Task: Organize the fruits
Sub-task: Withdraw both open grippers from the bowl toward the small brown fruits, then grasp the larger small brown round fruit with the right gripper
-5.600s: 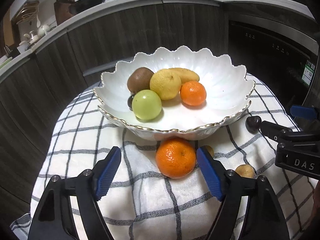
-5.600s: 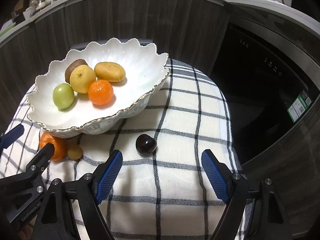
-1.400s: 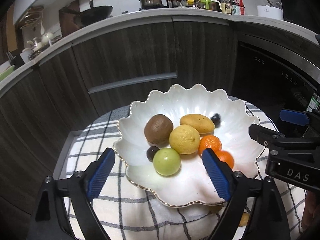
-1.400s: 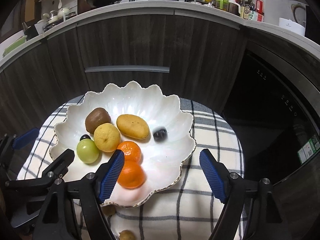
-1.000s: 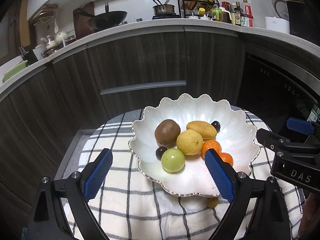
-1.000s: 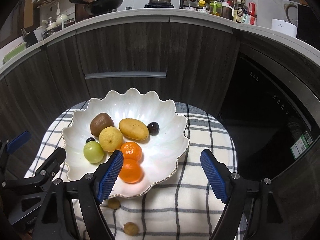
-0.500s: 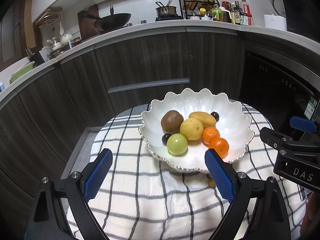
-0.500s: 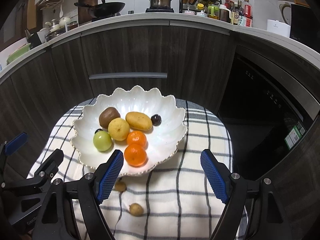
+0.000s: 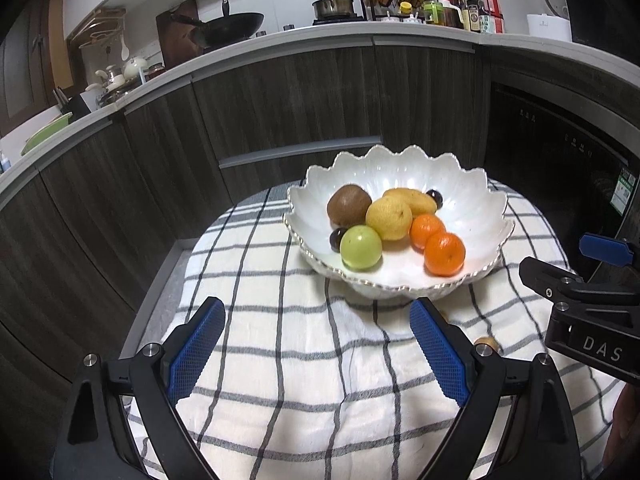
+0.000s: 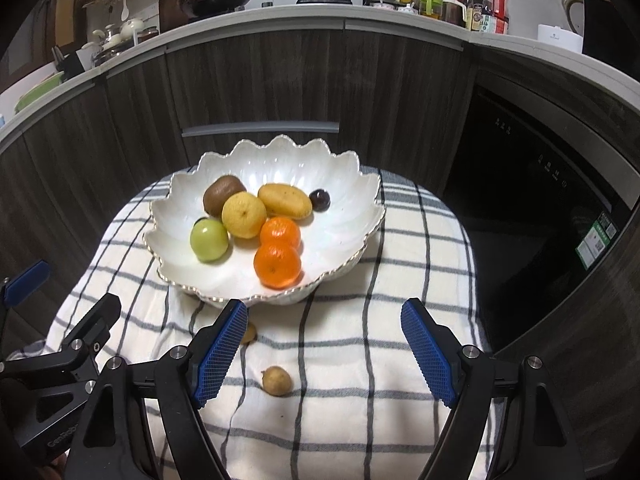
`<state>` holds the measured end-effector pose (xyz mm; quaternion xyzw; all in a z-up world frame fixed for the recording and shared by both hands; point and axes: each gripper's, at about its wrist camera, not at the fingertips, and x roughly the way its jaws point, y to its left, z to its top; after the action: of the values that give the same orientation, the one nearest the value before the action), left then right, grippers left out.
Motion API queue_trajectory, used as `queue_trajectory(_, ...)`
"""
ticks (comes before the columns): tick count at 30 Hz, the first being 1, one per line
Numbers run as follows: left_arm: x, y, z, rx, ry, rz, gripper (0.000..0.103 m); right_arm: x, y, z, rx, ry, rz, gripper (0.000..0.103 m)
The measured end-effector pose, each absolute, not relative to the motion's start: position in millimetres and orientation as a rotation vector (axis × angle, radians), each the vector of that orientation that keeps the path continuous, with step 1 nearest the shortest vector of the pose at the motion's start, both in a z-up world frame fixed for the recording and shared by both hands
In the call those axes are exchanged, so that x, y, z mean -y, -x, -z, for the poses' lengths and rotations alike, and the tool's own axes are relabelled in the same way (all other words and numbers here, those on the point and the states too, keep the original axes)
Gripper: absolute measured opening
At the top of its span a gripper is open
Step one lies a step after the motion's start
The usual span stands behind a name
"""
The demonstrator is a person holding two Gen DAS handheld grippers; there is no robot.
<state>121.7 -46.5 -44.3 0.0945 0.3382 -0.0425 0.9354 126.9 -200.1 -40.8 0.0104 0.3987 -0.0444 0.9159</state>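
Observation:
A white scalloped bowl (image 9: 472, 200) (image 10: 340, 200) stands on a checked cloth. In it lie a kiwi (image 10: 222, 194), a lemon (image 10: 243, 215), a yellow oblong fruit (image 10: 285, 201), a green fruit (image 10: 209, 240), two mandarins (image 10: 277, 265) and two dark plums (image 10: 320, 199). Two small tan fruits (image 10: 276, 380) lie on the cloth in front of the bowl; one (image 10: 249, 333) is half hidden by my right finger. My left gripper (image 9: 316, 352) is open and empty, back from the bowl. My right gripper (image 10: 320, 348) is open and empty above the small fruits.
The checked cloth (image 10: 360, 360) covers a small round table. Dark cabinet fronts (image 9: 280, 100) curve behind it, with a dark appliance (image 10: 540, 184) at the right. The worktop above holds a wok, a pot and bottles.
Both grippers have pulled back and up from the bowl, so it looks smaller and more cloth shows. Both mandarins and the second plum now lie in the bowl.

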Motion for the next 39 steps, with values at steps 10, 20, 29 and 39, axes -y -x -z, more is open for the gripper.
queue_trajectory(10,37.4,-121.5,68.7,-0.721,-0.189,0.079,0.094,186.6,-129.4,69.9,-0.875,-0.006,0.06,0.079)
queue_trajectory(20,31.3,-123.6,84.4,-0.724,-0.185,0.069,0.094,177.9,-135.7,100.3,-0.94,-0.002,0.028,0.061)
queue_trajectory(29,29.7,-127.3,94.6,-0.747,-0.182,0.068,0.094,174.3,-140.5,125.1,-0.999,-0.01,-0.001,0.048)
queue_trajectory(39,28.9,-129.9,98.1,-0.759,-0.18,0.069,0.094,174.4,-144.1,138.4,-1.038,-0.025,-0.019,0.039)
